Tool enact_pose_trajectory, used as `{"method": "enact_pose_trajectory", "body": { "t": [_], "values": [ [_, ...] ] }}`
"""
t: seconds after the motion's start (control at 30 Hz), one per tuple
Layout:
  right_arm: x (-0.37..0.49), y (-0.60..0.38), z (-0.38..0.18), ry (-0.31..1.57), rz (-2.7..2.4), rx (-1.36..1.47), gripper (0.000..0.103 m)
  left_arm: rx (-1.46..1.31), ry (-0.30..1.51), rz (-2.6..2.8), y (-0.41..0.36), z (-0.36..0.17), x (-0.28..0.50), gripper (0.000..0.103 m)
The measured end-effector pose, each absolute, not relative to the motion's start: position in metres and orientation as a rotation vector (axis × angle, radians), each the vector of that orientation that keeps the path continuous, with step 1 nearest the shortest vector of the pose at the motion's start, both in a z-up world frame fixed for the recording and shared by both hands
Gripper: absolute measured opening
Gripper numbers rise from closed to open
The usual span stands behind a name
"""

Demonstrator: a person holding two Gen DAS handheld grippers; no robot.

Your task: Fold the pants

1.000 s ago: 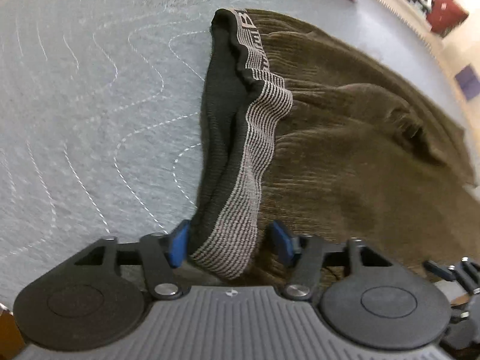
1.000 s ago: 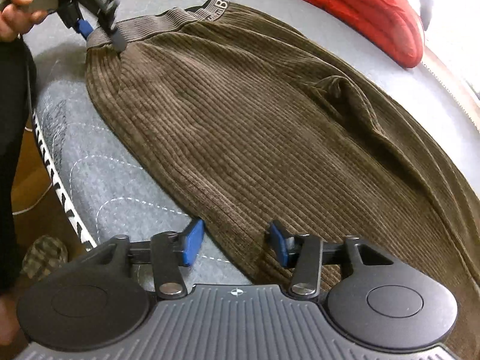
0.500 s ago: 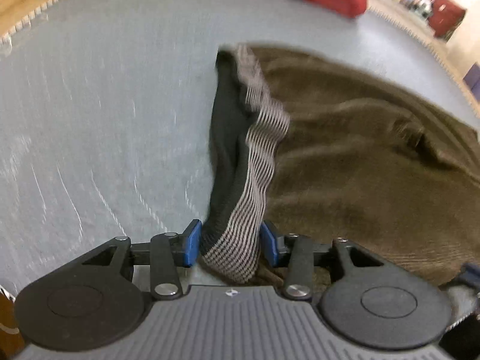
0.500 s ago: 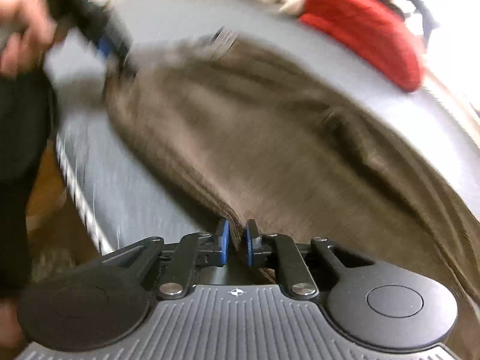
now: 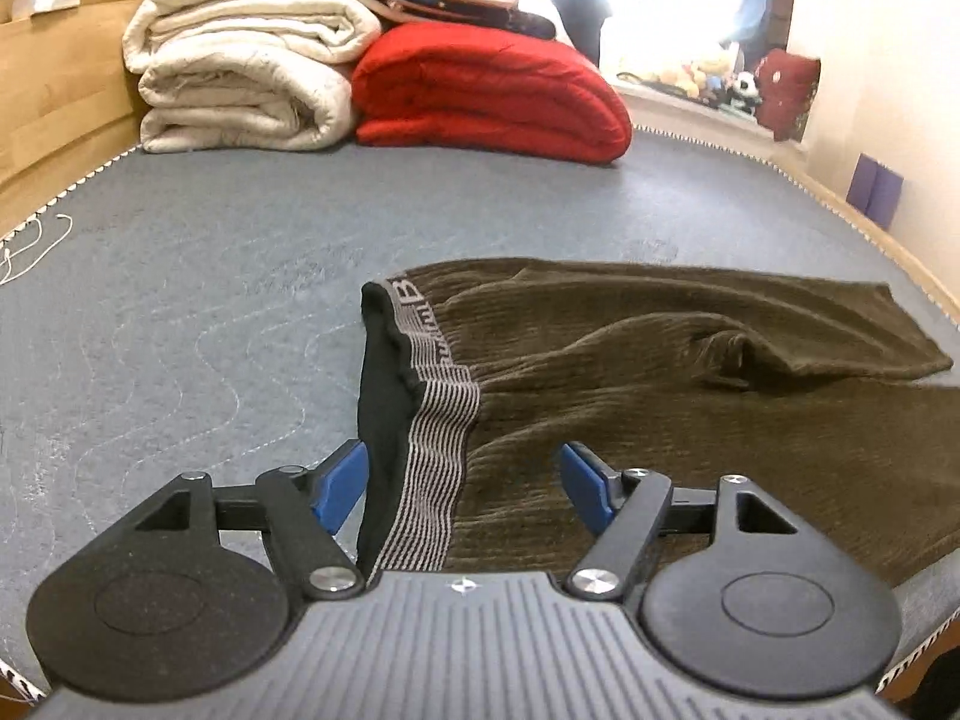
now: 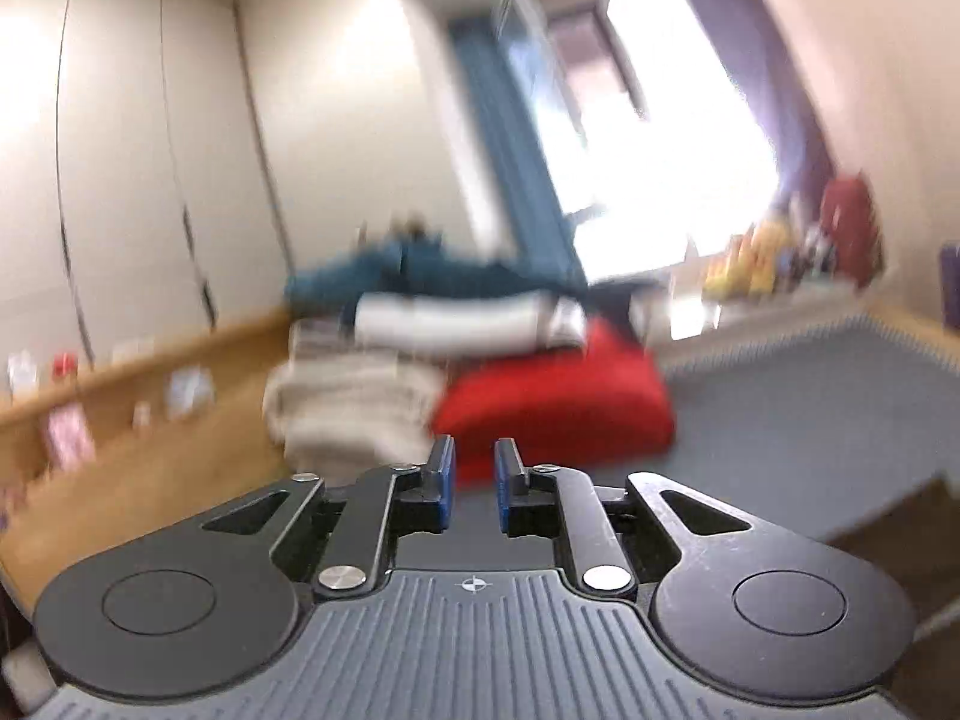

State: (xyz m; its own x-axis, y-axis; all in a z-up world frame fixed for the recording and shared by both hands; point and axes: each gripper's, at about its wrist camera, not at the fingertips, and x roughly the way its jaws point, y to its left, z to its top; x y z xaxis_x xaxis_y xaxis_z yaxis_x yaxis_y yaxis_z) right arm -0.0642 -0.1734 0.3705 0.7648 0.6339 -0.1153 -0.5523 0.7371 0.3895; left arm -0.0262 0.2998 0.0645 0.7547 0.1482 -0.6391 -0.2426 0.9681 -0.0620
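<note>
Brown corduroy pants (image 5: 690,396) lie across the grey mattress (image 5: 210,276), with a black and grey striped waistband (image 5: 420,420) at the near left. My left gripper (image 5: 462,483) is open, and the waistband lies between its blue pads, touching neither. My right gripper (image 6: 474,483) is nearly shut with a narrow gap and nothing visible between its pads; it is raised and points at the far end of the room. A brown strip of the pants (image 6: 900,534) shows at the lower right of the blurred right wrist view.
Folded cream blankets (image 5: 240,72) and a red duvet (image 5: 492,96) are stacked at the mattress's far end. A wooden ledge (image 5: 54,78) runs along the left. A windowsill with toys (image 5: 720,84) is at the far right. The mattress edge (image 5: 900,240) curves along the right.
My left gripper opened and let go of the waistband, and tilted up to show the far end. My right gripper swung up off the pants, still nearly shut.
</note>
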Motion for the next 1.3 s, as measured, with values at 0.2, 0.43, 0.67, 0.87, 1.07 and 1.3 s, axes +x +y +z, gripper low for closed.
{"method": "enact_pose_trajectory", "body": {
  "t": [0.2, 0.43, 0.67, 0.87, 1.07, 1.3],
  "values": [
    [-0.055, -0.196, 0.409, 0.145, 0.519, 0.289, 0.043, -0.152, 0.653, 0.216, 0.301, 0.065, -0.027, 0.078],
    [-0.01, -0.208, 0.286, 0.439, 0.439, 0.159, 0.044, -0.164, 0.581, 0.209, 0.303, 0.07, -0.037, 0.078],
    [0.025, -0.211, 0.158, 0.628, 0.378, 0.052, 0.044, -0.131, 0.554, 0.213, 0.297, 0.069, -0.03, 0.077],
    [0.041, -0.215, 0.104, 0.717, 0.334, 0.141, 0.044, -0.117, 0.577, 0.182, 0.289, 0.064, -0.022, 0.063],
    [0.048, -0.196, 0.108, 0.596, 0.367, 0.064, 0.044, -0.157, 0.602, 0.153, 0.279, 0.058, -0.012, 0.031],
    [0.049, -0.192, 0.113, 0.599, 0.439, 0.018, 0.044, -0.165, 0.71, 0.143, 0.262, 0.047, 0.009, 0.024]
  ]
}}
